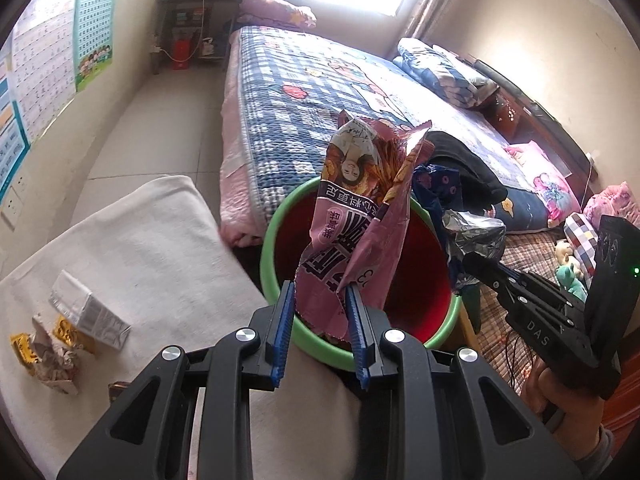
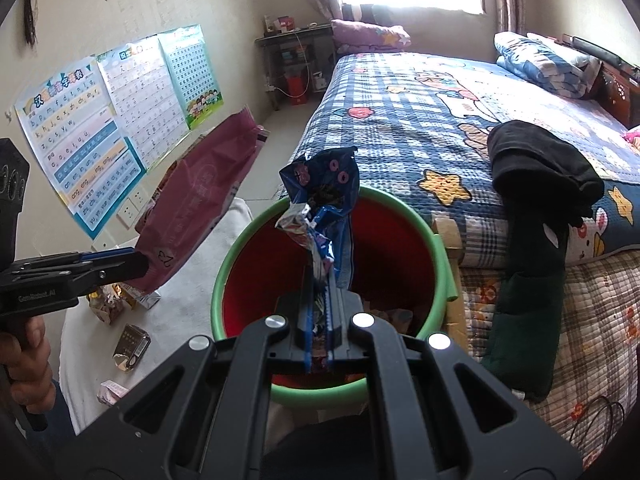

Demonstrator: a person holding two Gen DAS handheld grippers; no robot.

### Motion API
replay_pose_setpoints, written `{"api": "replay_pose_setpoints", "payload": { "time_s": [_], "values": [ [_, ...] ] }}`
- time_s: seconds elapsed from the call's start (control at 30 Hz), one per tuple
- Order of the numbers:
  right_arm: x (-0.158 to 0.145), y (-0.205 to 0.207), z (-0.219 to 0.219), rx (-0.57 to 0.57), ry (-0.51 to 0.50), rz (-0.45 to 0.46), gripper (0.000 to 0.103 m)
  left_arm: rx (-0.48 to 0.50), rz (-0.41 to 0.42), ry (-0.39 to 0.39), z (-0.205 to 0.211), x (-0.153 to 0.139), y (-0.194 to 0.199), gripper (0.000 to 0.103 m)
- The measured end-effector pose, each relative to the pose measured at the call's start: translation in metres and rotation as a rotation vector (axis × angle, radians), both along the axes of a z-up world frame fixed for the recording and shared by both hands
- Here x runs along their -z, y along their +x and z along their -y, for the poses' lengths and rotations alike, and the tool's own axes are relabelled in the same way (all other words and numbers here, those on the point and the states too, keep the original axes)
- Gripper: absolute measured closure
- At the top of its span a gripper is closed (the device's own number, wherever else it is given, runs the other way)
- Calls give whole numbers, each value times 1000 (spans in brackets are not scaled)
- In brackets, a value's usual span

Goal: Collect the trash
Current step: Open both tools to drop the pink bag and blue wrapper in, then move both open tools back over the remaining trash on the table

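Note:
A red bin with a green rim (image 1: 280, 216) (image 2: 228, 268) stands beside the bed. My left gripper (image 1: 320, 300) is shut on a pink snack bag (image 1: 360, 208) and holds it upright over the bin's near rim; the bag also shows in the right wrist view (image 2: 192, 208), left of the bin. My right gripper (image 2: 320, 292) is shut on a crumpled blue and silver wrapper (image 2: 324, 200) above the bin's opening; it shows at the right in the left wrist view (image 1: 472, 236).
A white-covered surface (image 1: 152, 248) left of the bin holds a small carton (image 1: 90, 312), crumpled yellow wrappers (image 1: 48, 356) and other bits of trash (image 2: 130, 350). The bed (image 1: 320, 92) with a dark garment (image 2: 536, 168) is behind and right.

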State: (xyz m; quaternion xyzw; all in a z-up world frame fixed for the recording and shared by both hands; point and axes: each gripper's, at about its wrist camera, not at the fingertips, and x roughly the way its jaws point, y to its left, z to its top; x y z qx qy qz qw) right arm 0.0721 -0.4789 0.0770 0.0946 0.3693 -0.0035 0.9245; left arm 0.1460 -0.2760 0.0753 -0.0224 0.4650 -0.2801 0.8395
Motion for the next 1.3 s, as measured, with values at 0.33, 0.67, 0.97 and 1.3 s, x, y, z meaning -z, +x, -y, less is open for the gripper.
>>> {"api": "replay_pose_setpoints", "payload": {
  "time_s": [0.33,0.67,0.97,1.3],
  "values": [
    [5,8,15,17,21,-11,97,2,-22,17,16,10,11,78],
    [8,9,24,46,24,-6,49,-16,-55,-18,19,15,17,44],
    [3,7,11,41,2,0,5,-116,-7,7,-7,6,13,8],
    [-3,10,-31,-37,-5,-2,5,-214,-10,22,-66,11,3,8]
  ]
}}
